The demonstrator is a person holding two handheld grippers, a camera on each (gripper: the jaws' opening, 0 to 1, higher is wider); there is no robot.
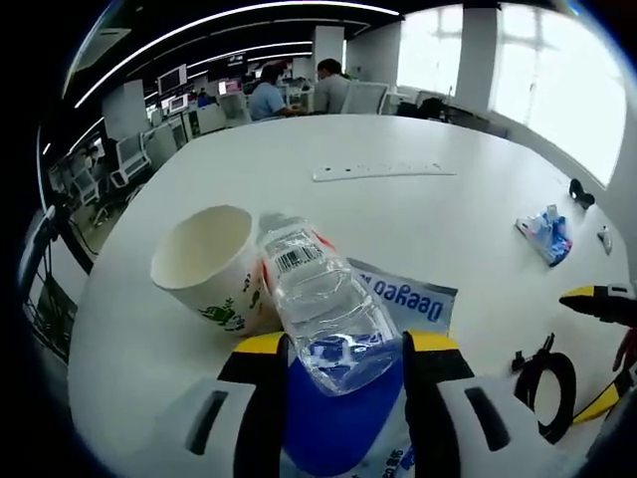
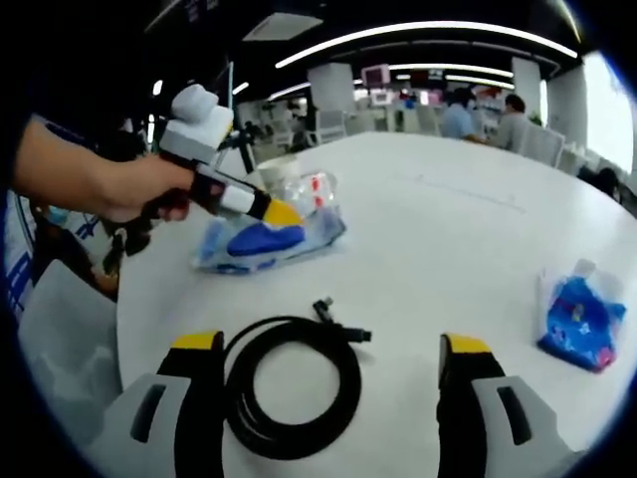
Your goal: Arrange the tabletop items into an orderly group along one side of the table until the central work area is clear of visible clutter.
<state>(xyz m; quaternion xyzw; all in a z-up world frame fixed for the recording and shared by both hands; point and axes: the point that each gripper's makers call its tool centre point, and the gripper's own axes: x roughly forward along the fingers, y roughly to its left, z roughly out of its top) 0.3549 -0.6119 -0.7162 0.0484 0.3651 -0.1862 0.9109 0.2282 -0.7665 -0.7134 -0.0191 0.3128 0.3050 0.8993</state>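
1. Left gripper (image 1: pixel 343 363): your jaws sit either side of the clear plastic bottle (image 1: pixel 323 304), which lies on its side; the yellow tips look pressed to its base, prob. clamped so you can drag it.
2. Bottle rests on a blue-printed plastic bag (image 1: pixel 413 299), touching a paper cup (image 1: pixel 209 264) that also lies tipped. These three already bunch near the table (image 1: pixel 398 219) edge, so judged the start of the group.
3. Right gripper (image 2: pixel 328 373): jaws wide apart, straddling a coiled black cable (image 2: pixel 289 383), not gripping. Looks lined up to take it next.
4. Left gripper view adds: white power strip (image 1: pixel 383 171) mid-table, small blue packet (image 1: pixel 545 234) far side, right gripper's tip beside the cable.
5. Right gripper view adds: your hand (image 2: pixel 119 184) holding the left gripper over the bag; blue packet well apart from the cable.
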